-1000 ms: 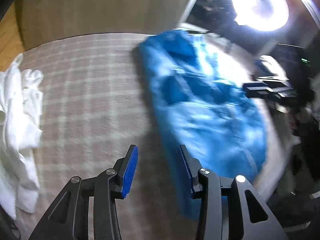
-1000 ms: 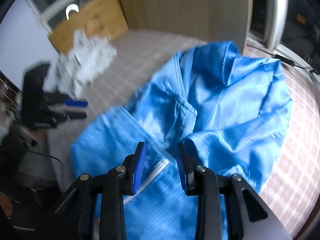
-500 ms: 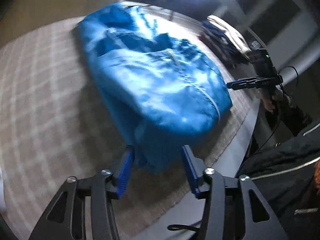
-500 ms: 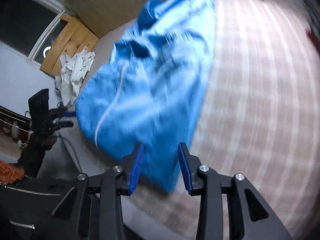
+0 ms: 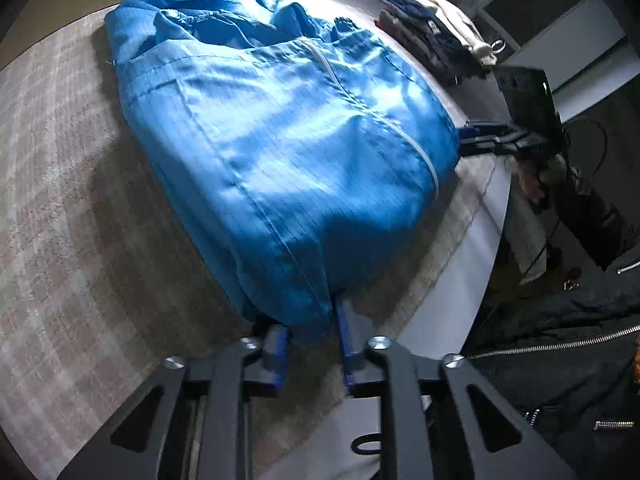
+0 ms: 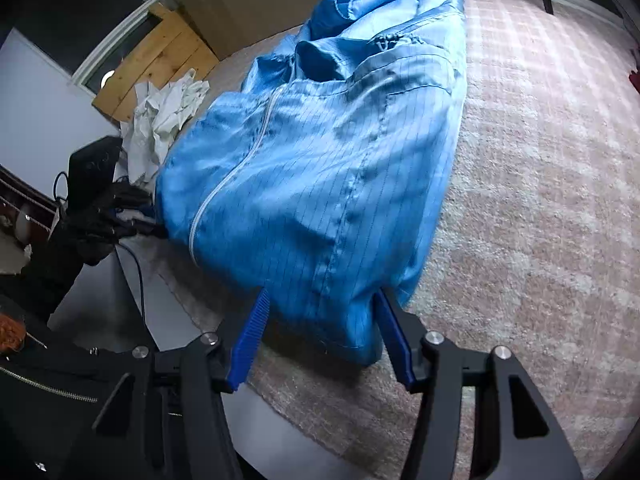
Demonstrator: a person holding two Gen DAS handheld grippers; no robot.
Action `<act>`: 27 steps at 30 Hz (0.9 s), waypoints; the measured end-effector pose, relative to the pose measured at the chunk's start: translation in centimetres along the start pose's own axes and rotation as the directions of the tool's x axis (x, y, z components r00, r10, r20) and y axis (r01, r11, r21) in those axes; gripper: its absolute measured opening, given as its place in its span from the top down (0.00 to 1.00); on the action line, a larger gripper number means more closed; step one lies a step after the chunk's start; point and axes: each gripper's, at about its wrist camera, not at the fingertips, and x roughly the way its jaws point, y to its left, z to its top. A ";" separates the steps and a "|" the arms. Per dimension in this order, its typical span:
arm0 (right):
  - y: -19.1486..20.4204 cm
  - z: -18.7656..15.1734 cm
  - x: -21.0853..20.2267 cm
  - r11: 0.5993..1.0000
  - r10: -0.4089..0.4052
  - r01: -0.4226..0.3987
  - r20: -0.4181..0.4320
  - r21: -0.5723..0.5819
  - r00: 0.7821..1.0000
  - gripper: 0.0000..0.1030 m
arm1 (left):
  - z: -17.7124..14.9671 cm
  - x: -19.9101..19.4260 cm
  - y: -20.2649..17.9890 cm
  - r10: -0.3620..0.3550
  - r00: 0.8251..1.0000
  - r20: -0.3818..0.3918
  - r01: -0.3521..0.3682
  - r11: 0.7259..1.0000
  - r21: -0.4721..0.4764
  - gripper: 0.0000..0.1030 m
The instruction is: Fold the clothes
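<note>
A blue zip-up jacket (image 5: 280, 132) lies spread on a beige checked cloth over the table, collar far, hem toward me; it also shows in the right wrist view (image 6: 328, 152). My left gripper (image 5: 310, 316) is open, its blue pads either side of the hem's left corner. My right gripper (image 6: 320, 308) is open wide, with the hem's right corner lying between its pads. Each gripper shows small in the other's view, at the jacket's edge: the right one (image 5: 480, 136) and the left one (image 6: 136, 216).
A crumpled white garment (image 6: 164, 116) lies at the table's far left by a wooden board (image 6: 160, 56). A stack of folded clothes (image 5: 432, 36) sits at the far right. The table's grey near edge (image 5: 452, 300) runs just before the grippers.
Both grippers have dropped to the jacket's hem at the near edge and now straddle its corners. The jacket has gone from bunched to spread out flat.
</note>
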 end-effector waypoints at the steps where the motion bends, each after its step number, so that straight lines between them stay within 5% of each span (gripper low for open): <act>1: -0.1 0.0 0.0 1.000 -0.004 0.004 -0.001 0.006 1.000 0.69 | 0.0 -0.1 0.2 -0.001 1.000 0.002 0.001 1.000 -0.006 0.86; 5: -0.4 -0.4 0.2 1.000 -0.028 0.028 -0.024 0.013 0.999 0.87 | 0.3 0.4 1.8 -0.027 0.999 0.017 0.028 0.997 -0.071 0.84; 10: -1.3 -0.7 -0.2 0.993 -0.044 0.049 -0.049 0.104 0.998 0.81 | 0.4 -0.1 1.5 0.029 1.000 0.005 -0.029 0.998 -0.057 0.81; 13: -0.1 0.2 -2.9 0.991 -0.115 0.113 0.025 0.071 0.993 0.80 | 0.0 -1.9 1.1 0.097 0.995 0.007 -0.096 0.995 -0.040 0.74; 18: 2.5 3.2 -5.3 0.989 -0.133 0.143 0.177 -0.041 0.975 0.81 | 1.7 -5.7 -0.8 0.115 0.982 0.147 -0.114 0.993 -0.018 0.72; 23: 1.9 6.9 -1.1 0.986 -0.134 0.147 0.140 -0.081 0.981 0.81 | 5.2 -3.4 -0.4 0.097 0.980 0.174 -0.102 0.995 0.021 0.69; 27: -1.2 7.5 3.4 0.975 -0.219 0.220 0.021 -0.028 0.975 0.83 | 6.1 0.5 3.5 0.139 0.986 0.090 -0.129 0.986 -0.101 0.70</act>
